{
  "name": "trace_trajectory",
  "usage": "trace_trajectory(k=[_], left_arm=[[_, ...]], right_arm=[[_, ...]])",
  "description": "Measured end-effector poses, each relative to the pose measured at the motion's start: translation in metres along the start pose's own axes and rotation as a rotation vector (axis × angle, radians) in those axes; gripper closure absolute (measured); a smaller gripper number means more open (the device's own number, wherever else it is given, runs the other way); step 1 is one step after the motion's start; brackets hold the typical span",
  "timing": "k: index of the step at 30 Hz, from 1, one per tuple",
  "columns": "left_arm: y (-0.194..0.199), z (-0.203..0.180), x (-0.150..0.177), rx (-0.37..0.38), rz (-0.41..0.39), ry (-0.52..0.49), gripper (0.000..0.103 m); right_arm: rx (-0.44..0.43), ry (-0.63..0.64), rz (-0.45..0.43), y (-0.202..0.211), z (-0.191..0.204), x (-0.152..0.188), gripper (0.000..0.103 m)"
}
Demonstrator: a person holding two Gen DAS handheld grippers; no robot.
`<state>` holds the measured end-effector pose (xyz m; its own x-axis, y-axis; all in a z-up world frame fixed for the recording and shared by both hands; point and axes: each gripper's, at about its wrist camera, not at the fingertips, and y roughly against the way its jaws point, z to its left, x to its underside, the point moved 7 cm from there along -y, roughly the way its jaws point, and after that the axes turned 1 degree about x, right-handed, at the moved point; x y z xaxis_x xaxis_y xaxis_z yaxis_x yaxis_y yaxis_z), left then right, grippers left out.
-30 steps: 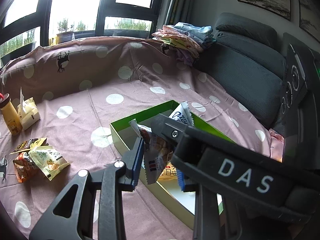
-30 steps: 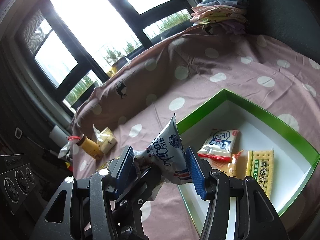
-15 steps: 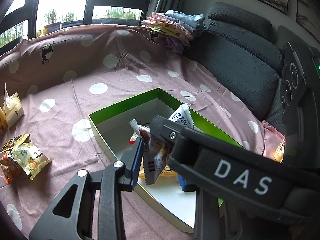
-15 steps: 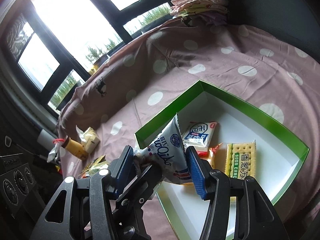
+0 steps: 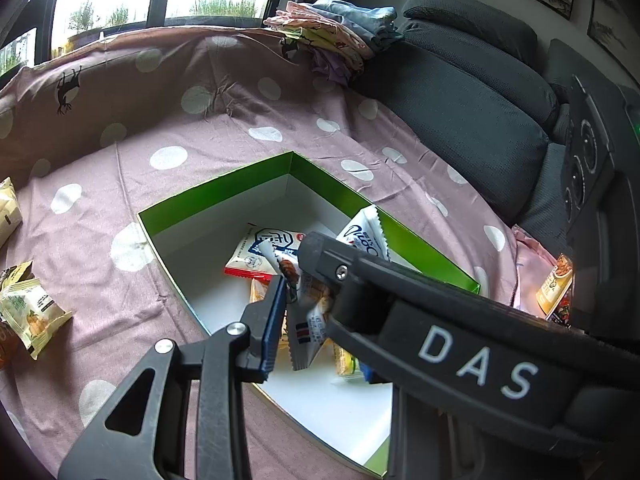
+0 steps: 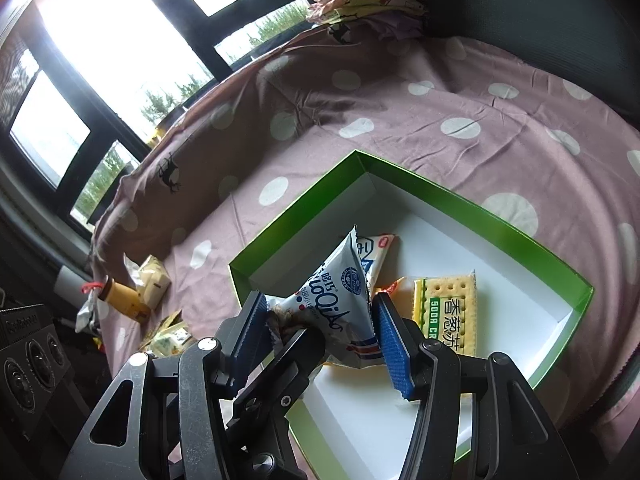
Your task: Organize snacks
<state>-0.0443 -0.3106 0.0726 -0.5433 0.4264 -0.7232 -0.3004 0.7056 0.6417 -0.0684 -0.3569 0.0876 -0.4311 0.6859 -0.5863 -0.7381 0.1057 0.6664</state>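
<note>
A green-rimmed white box [image 5: 224, 184] [image 6: 300, 216] lies on the pink dotted cloth. In it are a red-and-white packet [image 5: 260, 252] [image 6: 378, 246] and a soda cracker pack [image 6: 444, 312]. My left gripper [image 5: 316, 312] is shut on a small white snack packet [image 5: 310, 332] that hangs over the box; its far finger is hidden. My right gripper [image 6: 320, 332] is shut on a white-and-blue packet [image 6: 340, 292] [image 5: 364, 236], also above the box. The two grippers cross: a black finger [image 5: 360, 280] of the right one lies over the left view, and a left finger [image 6: 296, 348] sits between the right pads.
Loose snack packets [image 5: 28, 312] [image 6: 168, 340] lie on the cloth left of the box, near a yellow bottle [image 6: 120, 300]. Another packet [image 5: 556, 288] rests at the right by the dark sofa cushions [image 5: 460, 100]. Folded clothes [image 5: 332, 40] are stacked at the back.
Both grippers have come forward and down over the green box, which now looks larger and more central. Each still holds its packet.
</note>
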Motion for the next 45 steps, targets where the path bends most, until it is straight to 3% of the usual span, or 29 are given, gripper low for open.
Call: trace_trajectory(k=[45], left_arm=[[-0.043, -0.010, 0.019, 0.097, 0.214, 0.085, 0.072]], right_arm=[[0.148, -0.046, 0.058, -0.014, -0.035, 0.003, 0.045]])
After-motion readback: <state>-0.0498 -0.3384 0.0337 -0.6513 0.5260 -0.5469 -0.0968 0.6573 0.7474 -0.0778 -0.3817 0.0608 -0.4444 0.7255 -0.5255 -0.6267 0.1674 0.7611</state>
